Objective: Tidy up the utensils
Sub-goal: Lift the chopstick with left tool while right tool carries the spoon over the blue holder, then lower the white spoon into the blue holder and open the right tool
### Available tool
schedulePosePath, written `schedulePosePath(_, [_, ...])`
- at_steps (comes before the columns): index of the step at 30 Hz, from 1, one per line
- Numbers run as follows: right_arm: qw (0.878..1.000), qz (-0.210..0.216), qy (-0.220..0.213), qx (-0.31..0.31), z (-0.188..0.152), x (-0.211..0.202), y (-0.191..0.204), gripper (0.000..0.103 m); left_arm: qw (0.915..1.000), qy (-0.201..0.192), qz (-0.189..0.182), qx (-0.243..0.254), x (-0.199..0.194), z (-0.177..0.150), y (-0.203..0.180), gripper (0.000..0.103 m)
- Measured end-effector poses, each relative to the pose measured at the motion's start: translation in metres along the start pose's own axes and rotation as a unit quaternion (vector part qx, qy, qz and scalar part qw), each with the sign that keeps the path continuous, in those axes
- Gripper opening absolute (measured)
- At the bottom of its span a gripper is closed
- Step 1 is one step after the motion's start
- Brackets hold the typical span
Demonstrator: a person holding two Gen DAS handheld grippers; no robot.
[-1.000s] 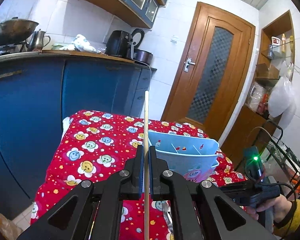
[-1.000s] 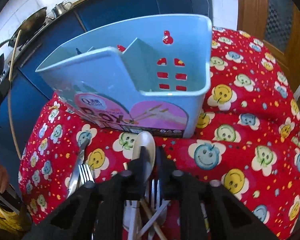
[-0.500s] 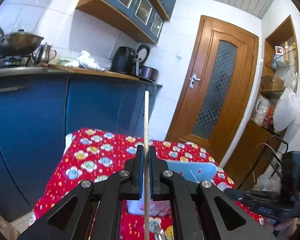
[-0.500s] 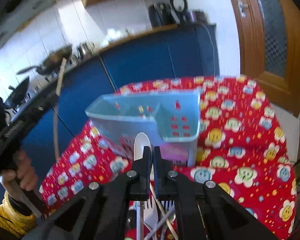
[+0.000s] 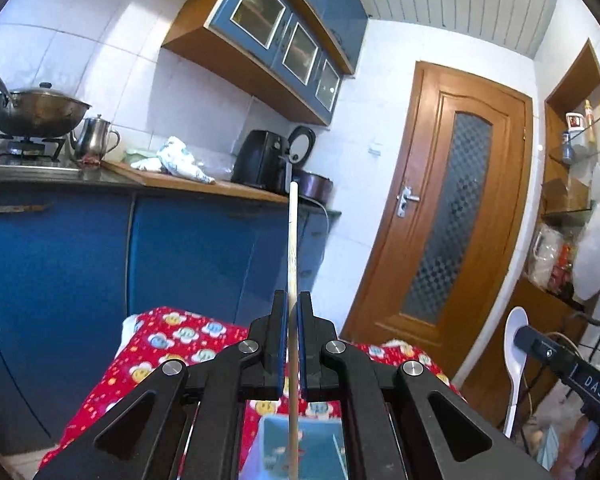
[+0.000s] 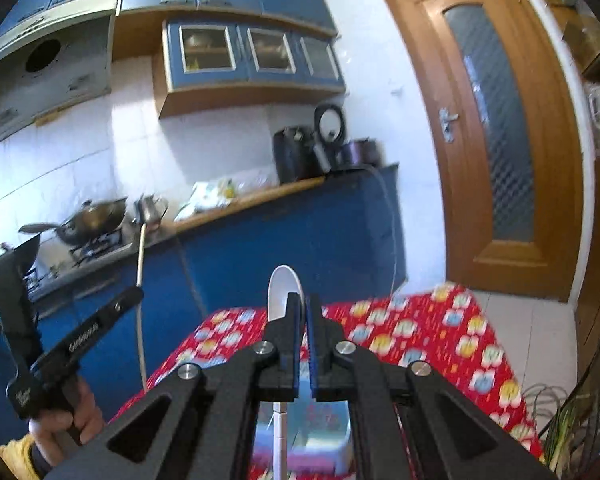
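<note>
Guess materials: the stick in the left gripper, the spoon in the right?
Chopstick: looks like pale unfinished wood or bamboo; matte tan, thin, straight. Spoon: likely white plastic, possibly melamine or ceramic; smooth, uniform white, slight sheen on the bowl. Neither can be confirmed by look alone.

Wok (image 5: 40, 110), kettle (image 5: 94, 138), wooden door (image 5: 452, 216)

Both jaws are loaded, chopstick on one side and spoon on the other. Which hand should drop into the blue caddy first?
Left, probably. In the left wrist view the thin wooden chopstick hangs with its lower end already over the light-blue plastic utensil caddy. The right gripper holds the white plastic spoon bowl-up, above the caddy too, but its view is blurred.
</note>
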State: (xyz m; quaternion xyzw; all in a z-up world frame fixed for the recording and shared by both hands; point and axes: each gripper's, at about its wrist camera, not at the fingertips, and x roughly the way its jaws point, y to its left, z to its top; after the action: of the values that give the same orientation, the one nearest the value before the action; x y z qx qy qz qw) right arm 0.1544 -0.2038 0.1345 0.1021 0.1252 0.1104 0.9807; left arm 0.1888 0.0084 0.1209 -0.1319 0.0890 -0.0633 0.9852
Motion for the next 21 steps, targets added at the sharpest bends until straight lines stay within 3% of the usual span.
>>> schedulePosePath(8, [0.999,-0.029,-0.041,-0.017,-0.006,0.04,0.003,0.004,0.9988,-0.019,0.025,0.038,0.027,-0.027,-0.012,0.004])
schedulePosePath(14, [0.998,-0.031,-0.034,-0.043,-0.03,0.066,0.008,0.004,0.9974,-0.003,0.043,0.057,0.039,-0.054,-0.01,0.004])
schedulePosePath(21, [0.998,-0.022,-0.006,-0.057,-0.048,0.072,0.008,0.005,0.9967,0.009,0.044,0.068,0.038,-0.063,-0.012,0.004])
